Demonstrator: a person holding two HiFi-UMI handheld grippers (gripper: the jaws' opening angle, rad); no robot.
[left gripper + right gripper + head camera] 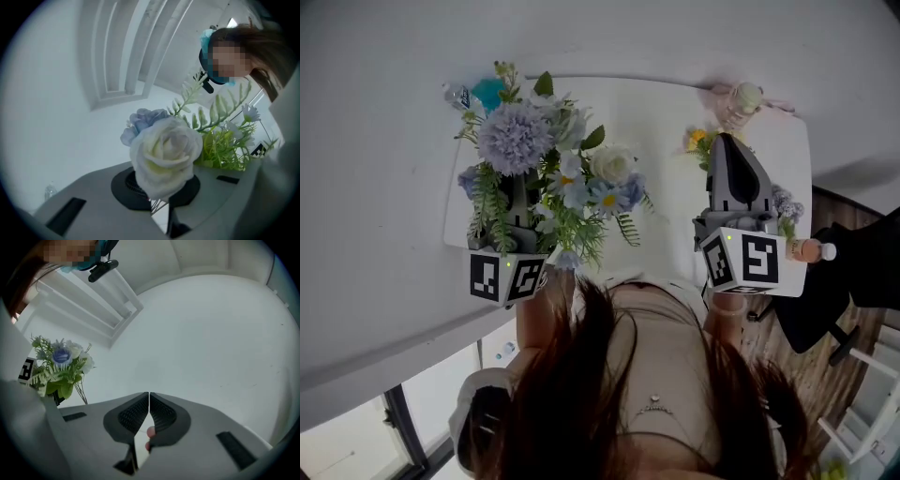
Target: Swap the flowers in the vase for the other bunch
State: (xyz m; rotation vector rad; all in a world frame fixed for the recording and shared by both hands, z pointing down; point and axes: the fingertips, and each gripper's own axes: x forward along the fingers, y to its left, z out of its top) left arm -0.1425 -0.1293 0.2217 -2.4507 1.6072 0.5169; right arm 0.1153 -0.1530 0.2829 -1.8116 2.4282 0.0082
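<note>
My left gripper (521,208) is shut on the stems (158,207) of a bunch of blue and white flowers (546,167), held upright above the white table (666,187). Its white rose (165,154) fills the left gripper view and hides the jaw tips. The same bunch (62,363) shows at the left of the right gripper view. My right gripper (727,141) is shut with nothing between its pads (149,395). Under it lie yellow (697,139) and purple flowers (787,203) of the other bunch, mostly hidden. A pale bottle-shaped vase (741,99) stands beyond it.
A clear bottle (455,94) and a teal object (488,92) sit at the table's far left corner. A pink bottle with a white cap (811,250) is beside my right gripper. A dark chair (848,281) stands at the right of the table.
</note>
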